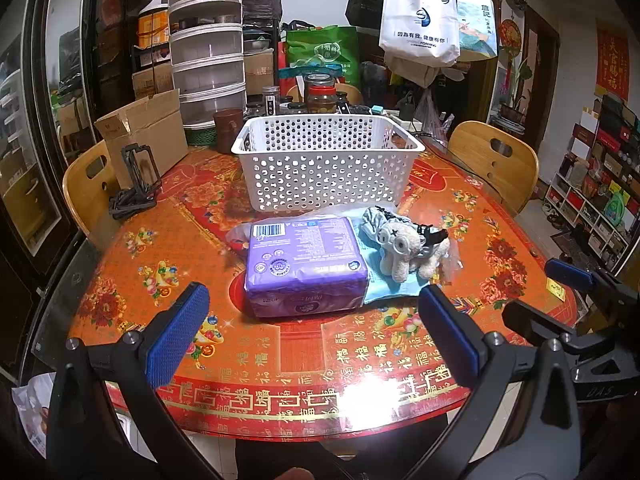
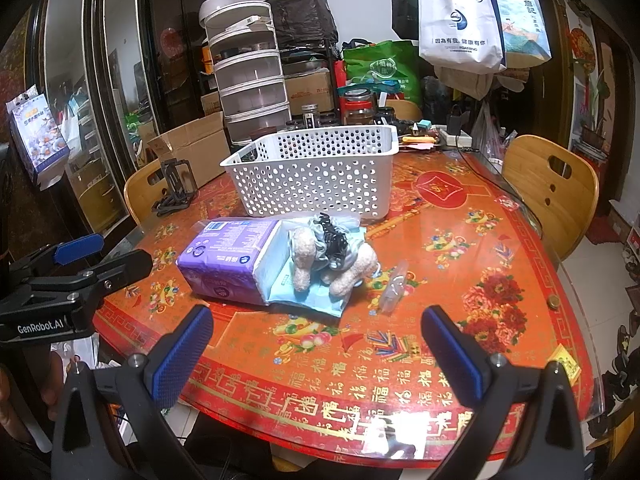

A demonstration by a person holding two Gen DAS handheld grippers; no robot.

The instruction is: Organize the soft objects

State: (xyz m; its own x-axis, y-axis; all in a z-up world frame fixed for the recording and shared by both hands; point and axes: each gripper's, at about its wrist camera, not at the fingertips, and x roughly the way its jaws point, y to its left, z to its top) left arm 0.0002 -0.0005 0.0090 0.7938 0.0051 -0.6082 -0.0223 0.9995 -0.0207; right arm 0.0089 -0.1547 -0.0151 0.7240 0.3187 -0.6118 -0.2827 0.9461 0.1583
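Observation:
A purple soft pack (image 1: 306, 264) lies on the table before a white perforated basket (image 1: 326, 160). A beige plush toy (image 1: 412, 250) with grey cloth and a black clip lies to its right on a light blue packet (image 1: 394, 286). The same pack (image 2: 228, 258), toy (image 2: 332, 256) and basket (image 2: 316, 172) show in the right wrist view. My left gripper (image 1: 316, 332) is open and empty, just short of the pack. My right gripper (image 2: 320, 352) is open and empty, nearer the table's front edge, short of the toy.
A round table (image 1: 280, 360) with a red-orange patterned cover. A cardboard box (image 1: 148, 128) and black frame (image 1: 138, 184) at back left, stacked clear containers (image 1: 208, 52) and jars (image 1: 320, 94) behind the basket. Wooden chairs (image 1: 494, 160) at both sides. A small clear packet (image 2: 394, 286) lies right of the toy.

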